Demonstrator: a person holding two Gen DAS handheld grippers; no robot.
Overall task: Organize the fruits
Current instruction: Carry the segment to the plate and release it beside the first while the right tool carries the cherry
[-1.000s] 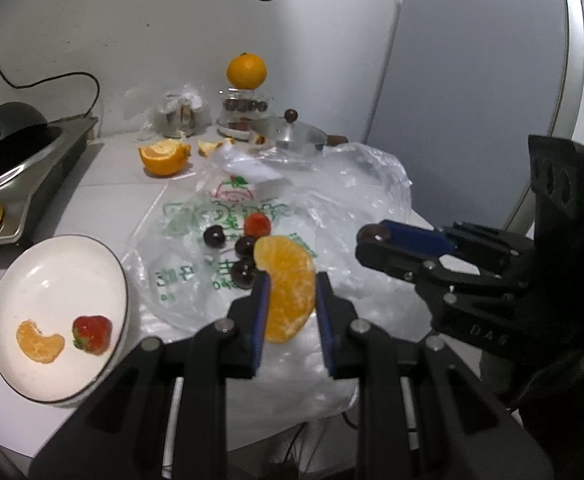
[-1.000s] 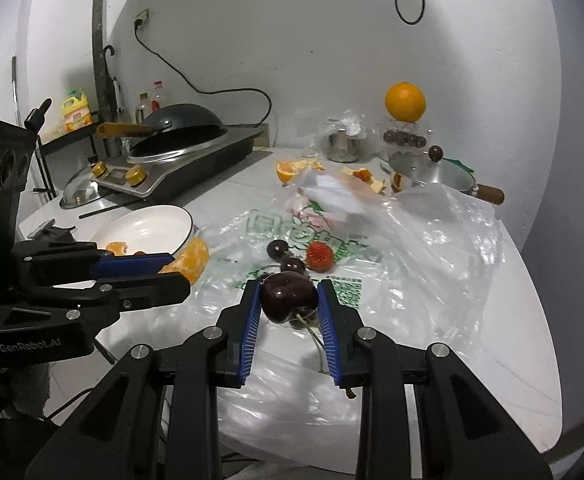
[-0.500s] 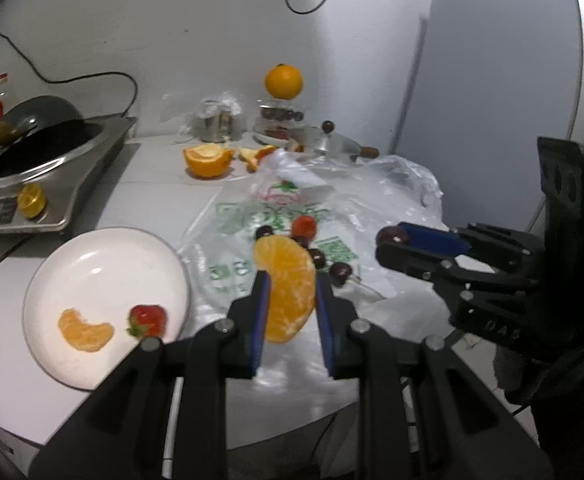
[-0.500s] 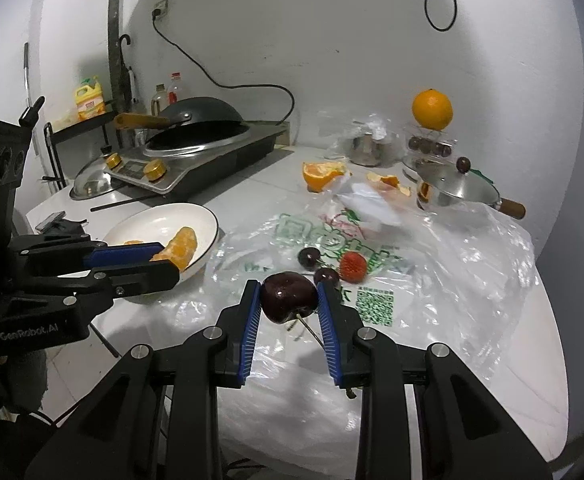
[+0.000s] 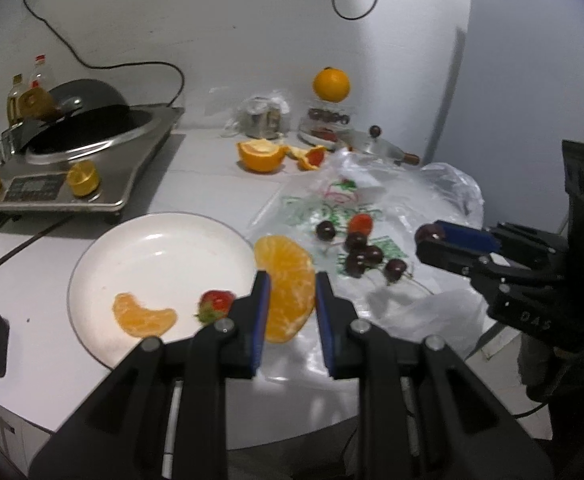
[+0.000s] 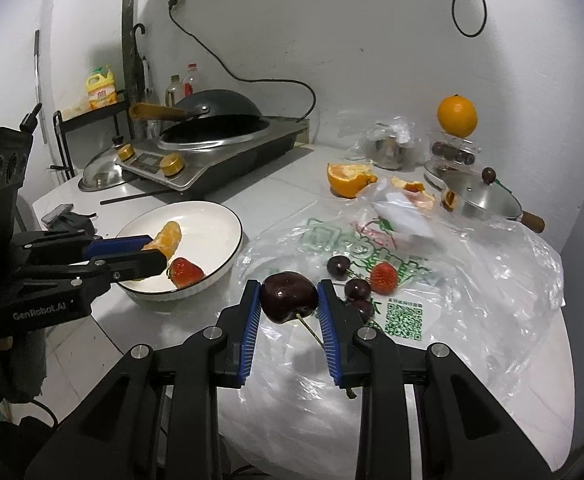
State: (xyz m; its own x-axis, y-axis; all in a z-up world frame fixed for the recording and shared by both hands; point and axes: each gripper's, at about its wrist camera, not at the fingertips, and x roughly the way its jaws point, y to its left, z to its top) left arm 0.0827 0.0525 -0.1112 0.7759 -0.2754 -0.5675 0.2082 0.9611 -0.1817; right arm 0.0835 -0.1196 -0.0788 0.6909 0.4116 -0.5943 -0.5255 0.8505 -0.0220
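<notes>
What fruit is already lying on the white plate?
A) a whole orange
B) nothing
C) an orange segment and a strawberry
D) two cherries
C: the plate holds an orange segment and a strawberry; the cherries lie on the plastic bag.

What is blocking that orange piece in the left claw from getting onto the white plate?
Nothing visible. The left gripper holds the orange segment by the rim of the white plate, whose near part carries only one orange segment and a strawberry, leaving bare space.
</notes>
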